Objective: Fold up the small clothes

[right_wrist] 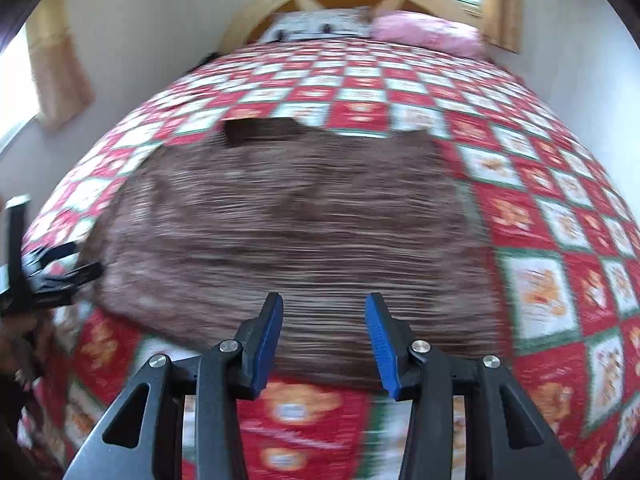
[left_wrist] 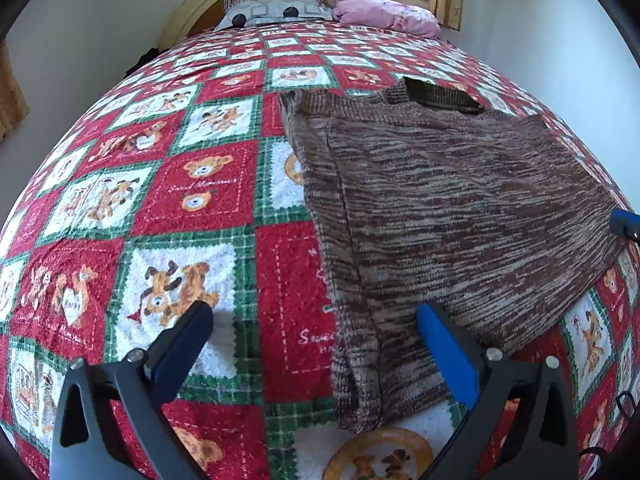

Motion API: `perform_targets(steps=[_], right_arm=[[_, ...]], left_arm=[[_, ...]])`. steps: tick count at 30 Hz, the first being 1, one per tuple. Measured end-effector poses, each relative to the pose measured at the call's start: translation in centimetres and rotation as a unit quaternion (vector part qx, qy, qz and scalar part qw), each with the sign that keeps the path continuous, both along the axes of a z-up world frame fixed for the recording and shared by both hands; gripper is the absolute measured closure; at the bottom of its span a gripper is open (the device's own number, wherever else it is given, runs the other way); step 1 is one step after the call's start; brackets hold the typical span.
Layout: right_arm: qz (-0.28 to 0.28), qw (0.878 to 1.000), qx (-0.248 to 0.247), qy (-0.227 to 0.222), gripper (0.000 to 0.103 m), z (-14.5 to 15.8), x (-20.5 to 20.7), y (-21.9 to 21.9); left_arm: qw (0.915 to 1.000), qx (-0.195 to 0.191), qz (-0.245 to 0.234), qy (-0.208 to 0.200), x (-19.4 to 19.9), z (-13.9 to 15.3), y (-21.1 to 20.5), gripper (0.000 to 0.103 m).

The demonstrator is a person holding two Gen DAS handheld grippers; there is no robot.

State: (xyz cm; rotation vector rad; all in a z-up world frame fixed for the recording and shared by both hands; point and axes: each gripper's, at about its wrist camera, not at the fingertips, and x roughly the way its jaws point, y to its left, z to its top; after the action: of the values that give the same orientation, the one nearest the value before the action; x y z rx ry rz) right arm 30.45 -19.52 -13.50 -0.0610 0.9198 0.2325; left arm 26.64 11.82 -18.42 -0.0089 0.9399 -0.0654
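While sweater (left_wrist: 440, 200) lies flat on quilt (left_wrist: 192, 200), left tool (left_wrist: 316, 320) wide open, right tool (right_wrist: 324, 312) half open, both empty.

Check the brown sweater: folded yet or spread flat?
Partly folded: the brown sweater lies flat, its left side turned in over the body.

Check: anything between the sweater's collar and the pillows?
Nothing; only bare quilt lies between the sweater collar and the pillows, seen clearest in the left wrist view.
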Motion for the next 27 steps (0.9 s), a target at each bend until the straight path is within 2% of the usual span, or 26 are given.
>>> perform_targets(steps=[3,4,6,11,14,18,23,27], right_arm=[[-0.016,0.999,-0.004,0.030,0.059,-2.0,0.1,-1.7],[-0.012,1.000,-0.009,0.025,0.059,-2.2,-0.1,-1.7],[-0.002,0.999,-0.030,0.018,0.059,-2.1,-0.4,-1.2],[0.024,0.999,-0.026,0.017,0.059,-0.6,-1.1,0.7],[0.070,0.996,-0.052,-0.008,0.059,0.3,-1.8,3.9],[0.133,0.989,-0.061,-0.027,0.059,0.8,-2.8,8.9],[0.217,0.971,-0.090,-0.049,0.059,0.6,-4.4,16.0],[0.278,0.951,-0.114,-0.077,0.059,-0.1,-6.3,21.5]], left_arm=[[1.0000,-0.001,0.000,0.000,-0.1,0.0,0.0,0.000],[1.0000,-0.002,0.000,0.001,-0.1,0.0,0.0,0.000],[1.0000,-0.002,-0.001,0.002,0.0,0.0,0.0,0.000],[1.0000,0.001,-0.004,0.007,-0.5,0.7,0.8,0.000],[0.9999,0.009,0.002,-0.005,-1.0,1.4,1.9,0.000],[0.9996,0.011,0.020,-0.016,-1.1,2.4,4.6,0.000],[0.9975,0.029,0.056,-0.030,-0.2,3.2,8.2,0.000],[0.9974,-0.017,0.067,-0.023,1.1,3.2,10.0,0.000]])
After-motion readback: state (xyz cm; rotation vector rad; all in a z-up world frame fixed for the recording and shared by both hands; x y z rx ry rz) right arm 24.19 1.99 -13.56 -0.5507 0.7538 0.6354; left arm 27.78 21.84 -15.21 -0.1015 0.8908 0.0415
